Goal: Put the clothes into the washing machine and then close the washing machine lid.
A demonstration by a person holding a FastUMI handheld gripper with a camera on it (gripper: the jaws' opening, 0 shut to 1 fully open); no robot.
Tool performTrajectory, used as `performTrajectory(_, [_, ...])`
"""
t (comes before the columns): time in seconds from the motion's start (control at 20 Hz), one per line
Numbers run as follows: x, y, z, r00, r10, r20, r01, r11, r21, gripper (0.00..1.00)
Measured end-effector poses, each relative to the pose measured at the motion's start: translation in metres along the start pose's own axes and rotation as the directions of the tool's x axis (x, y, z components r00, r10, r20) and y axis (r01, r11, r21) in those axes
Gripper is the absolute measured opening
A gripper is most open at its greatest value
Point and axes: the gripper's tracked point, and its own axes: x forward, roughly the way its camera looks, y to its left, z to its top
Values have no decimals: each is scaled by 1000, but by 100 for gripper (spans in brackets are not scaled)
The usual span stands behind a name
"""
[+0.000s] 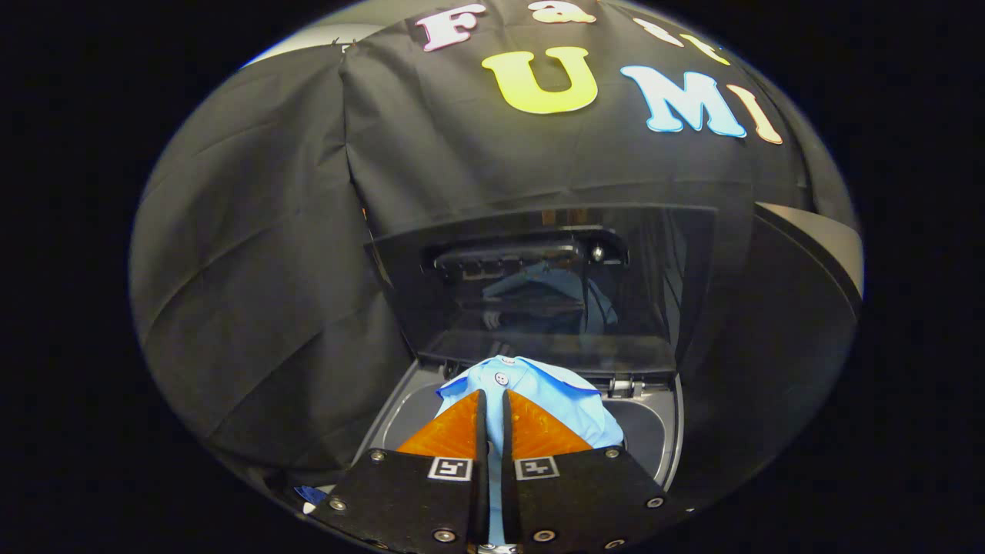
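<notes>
A light blue buttoned garment [542, 388] is bunched around my gripper [492, 394], whose two orange fingers are pressed close together with the cloth pinched between them. The garment hangs over the open top of the washing machine [668, 438], above its grey tub rim. The machine's dark glass lid [554, 285] stands upright just beyond the fingers, and it mirrors the blue cloth.
Black cloth drapes the booth wall behind and to the left of the machine. A grey curved panel edge [827, 238] shows to the right of the lid. The lid's hinge [625, 385] sits just behind the garment.
</notes>
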Motion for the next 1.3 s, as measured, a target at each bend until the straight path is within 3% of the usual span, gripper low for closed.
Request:
performTrajectory(0.3, [5, -5, -18, 997, -68, -31, 67, 997, -30, 29])
performTrajectory(0.5, [-2, -7, -8, 995, -98, 3, 98, 995, -33, 96])
performTrajectory(0.8, [-23, 3, 39, 982, -104, 157, 119, 989, -90, 95])
performTrajectory(1.0, [-36, 16, 82, 945, -88, 314, 135, 982, -129, 96])
performTrajectory(1.3, [-39, 35, 134, 902, -72, 425, 164, 969, -183, 95])
